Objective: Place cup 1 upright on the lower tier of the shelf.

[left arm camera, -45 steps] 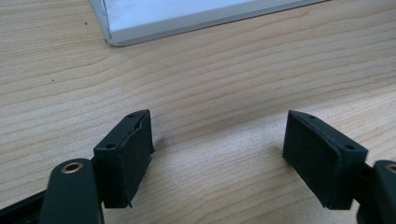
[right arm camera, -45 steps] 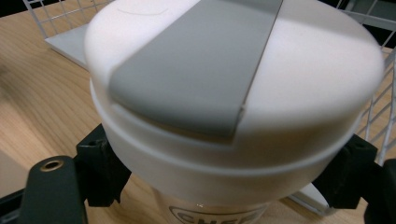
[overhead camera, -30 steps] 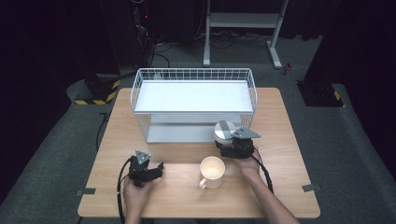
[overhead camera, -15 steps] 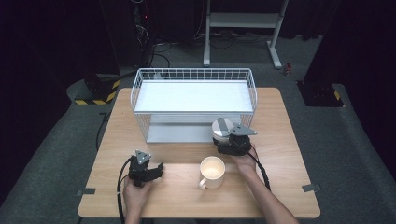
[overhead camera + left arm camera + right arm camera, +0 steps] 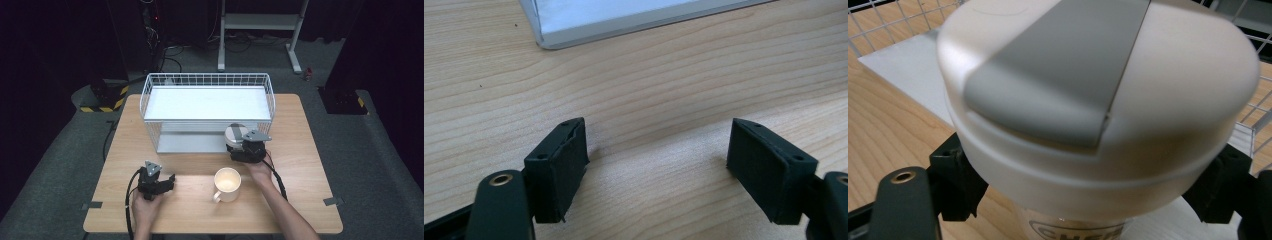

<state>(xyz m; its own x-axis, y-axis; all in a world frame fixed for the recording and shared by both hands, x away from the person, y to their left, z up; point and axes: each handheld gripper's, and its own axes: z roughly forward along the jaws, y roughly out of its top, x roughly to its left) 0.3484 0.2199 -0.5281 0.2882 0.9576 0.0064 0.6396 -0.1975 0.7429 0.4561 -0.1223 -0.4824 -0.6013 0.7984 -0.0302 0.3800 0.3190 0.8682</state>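
A white jar with a grey band across its lid sits between the jaws of my right gripper, which is shut on its body just under the lid. In the high view the jar and right gripper are at the front right of the white wire basket. A cream mug stands upright on the table just in front of them, apart from both grippers. My left gripper rests low at the front left; its jaws are open over bare wood.
The wire basket stands raised over a white base plate at the back middle of the wooden table. Cables trail from both grippers toward the front edge. Dark floor, a metal stand and boxes surround the table.
My right gripper has shifted slightly left toward the basket with the jar in it. The left gripper and the mug have stayed put.
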